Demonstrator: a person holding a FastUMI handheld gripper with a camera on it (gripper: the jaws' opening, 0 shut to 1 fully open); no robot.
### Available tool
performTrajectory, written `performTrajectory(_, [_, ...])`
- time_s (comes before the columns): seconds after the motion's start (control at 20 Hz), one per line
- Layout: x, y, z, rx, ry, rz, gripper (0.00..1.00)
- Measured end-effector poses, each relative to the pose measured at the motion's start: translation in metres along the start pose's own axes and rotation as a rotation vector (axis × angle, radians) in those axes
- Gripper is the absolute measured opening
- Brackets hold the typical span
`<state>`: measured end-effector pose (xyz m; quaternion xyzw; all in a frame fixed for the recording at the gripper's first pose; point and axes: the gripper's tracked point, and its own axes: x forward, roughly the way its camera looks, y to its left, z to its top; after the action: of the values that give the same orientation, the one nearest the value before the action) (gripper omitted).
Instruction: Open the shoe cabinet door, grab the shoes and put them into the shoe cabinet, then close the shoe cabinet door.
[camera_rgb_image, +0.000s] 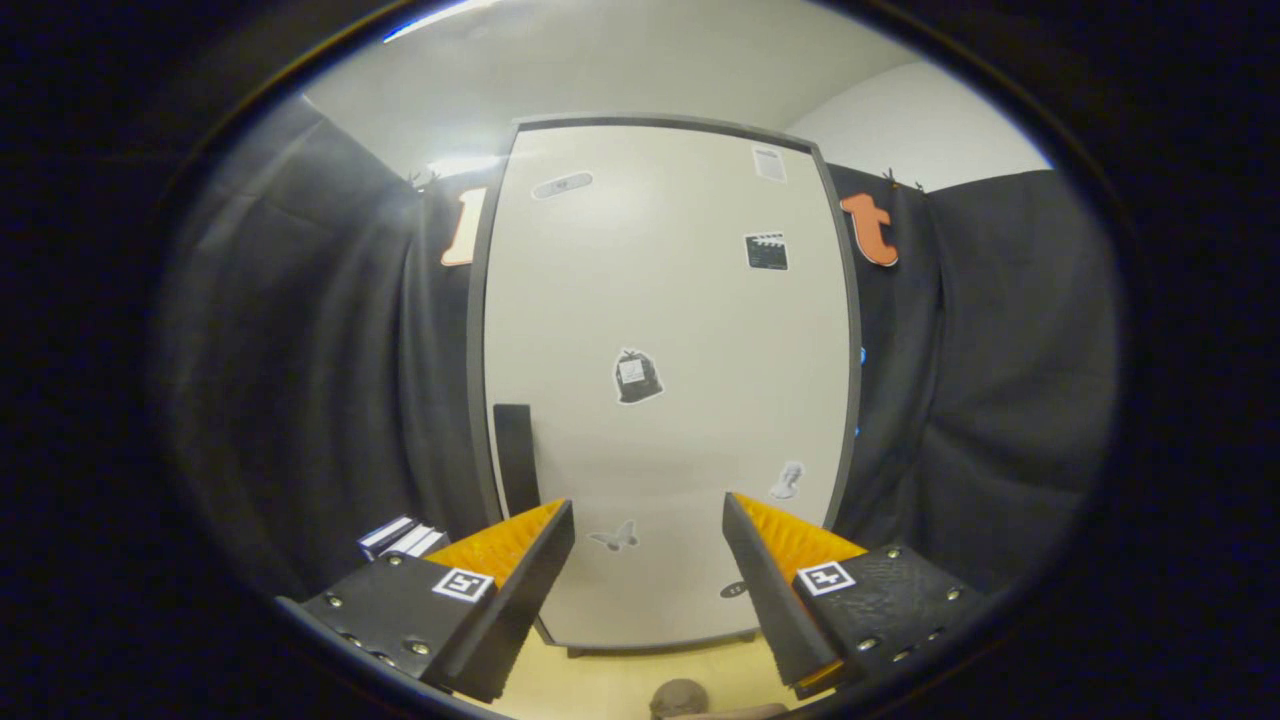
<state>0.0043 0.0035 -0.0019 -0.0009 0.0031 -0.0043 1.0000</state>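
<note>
Facing the closed shoe cabinet door (660, 330), we're holding the tongs (648, 560) spread and empty; we're aiming for the dark handle (516, 455), ideally pinching it squarely.

Small dark striped boxes (403, 538) sit low against the black curtain (300, 400), under a pale ceiling (640, 60).

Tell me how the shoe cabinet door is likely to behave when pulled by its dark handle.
The shoe cabinet door looks like a flat rigid panel, so it should swing stiffly. The dark handle sits near one edge, so the hinge is probably opposite. The gripper is open, its fingers apart and short of the door.
</note>
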Motion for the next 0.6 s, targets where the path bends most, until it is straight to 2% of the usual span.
performTrajectory(0.3, [0.004, 0.02, 0.0, 0.015, -0.017, 0.034, 0.95])
performTrajectory(0.6, [0.033, 0.06, -0.009, 0.049, 0.007, 0.092, 0.95])
